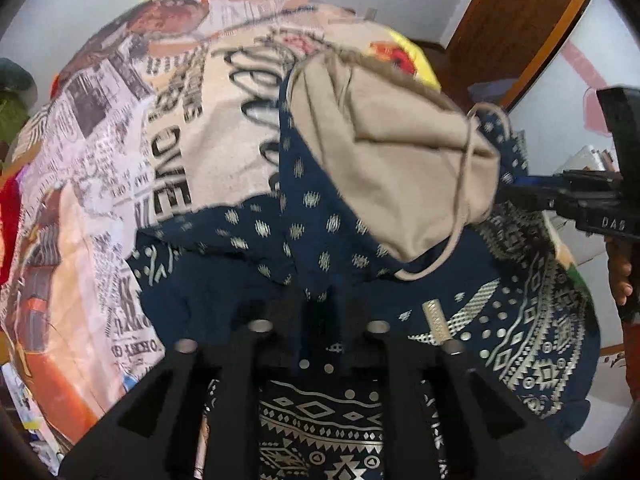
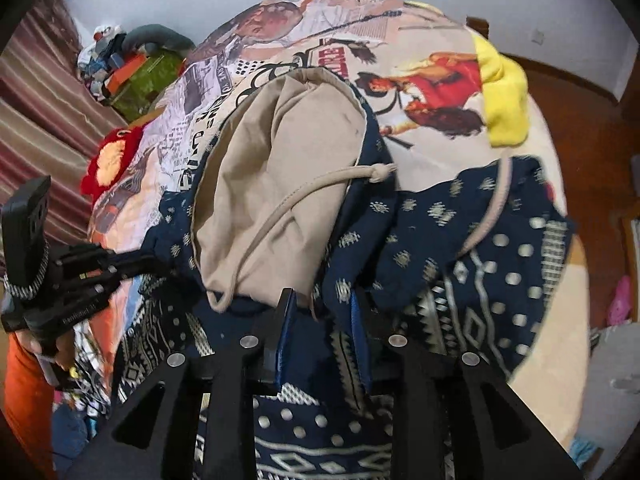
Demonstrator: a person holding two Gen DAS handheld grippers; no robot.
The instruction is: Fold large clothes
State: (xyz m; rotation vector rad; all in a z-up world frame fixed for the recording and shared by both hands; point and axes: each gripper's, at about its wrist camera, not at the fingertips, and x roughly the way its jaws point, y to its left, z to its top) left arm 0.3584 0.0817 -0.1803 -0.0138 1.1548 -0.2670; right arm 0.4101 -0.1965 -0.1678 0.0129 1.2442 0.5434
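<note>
Left wrist view: the hoodie (image 1: 520,320), navy w/ pale pattern, lies on the printed bed sheet (image 1: 100,160), in the near-right part of the scene. Its hood (image 1: 392,152) is turned beige lining up, farther away, w/ the drawcord (image 1: 464,184) across it. The left gripper (image 1: 320,304) points down onto the navy cloth. Its tips are dark and blurred, so I cannot tell if it grips or how wide it is. The right gripper (image 1: 520,196) comes in from the right, tips at the hood's edge.

Right wrist view: the right gripper (image 2: 322,320) has its jaws a little apart. A fold of navy cloth stands between the blue pads, but they seem not to press on it. The left gripper (image 2: 160,264) is at the left, tips at the hood's (image 2: 280,180) near-left side.

Step in hand, imo: laying the hood flat on the body. To do it well, let go only when both sides lie even, keep the cord inside the outline, then smooth out wrinkles before the next fold.

Containers: none for the task. The hood looks flat, nothing seen in it. A green box (image 2: 140,76) stands far left w/ items piled on it; I cannot see what is inside.
</note>
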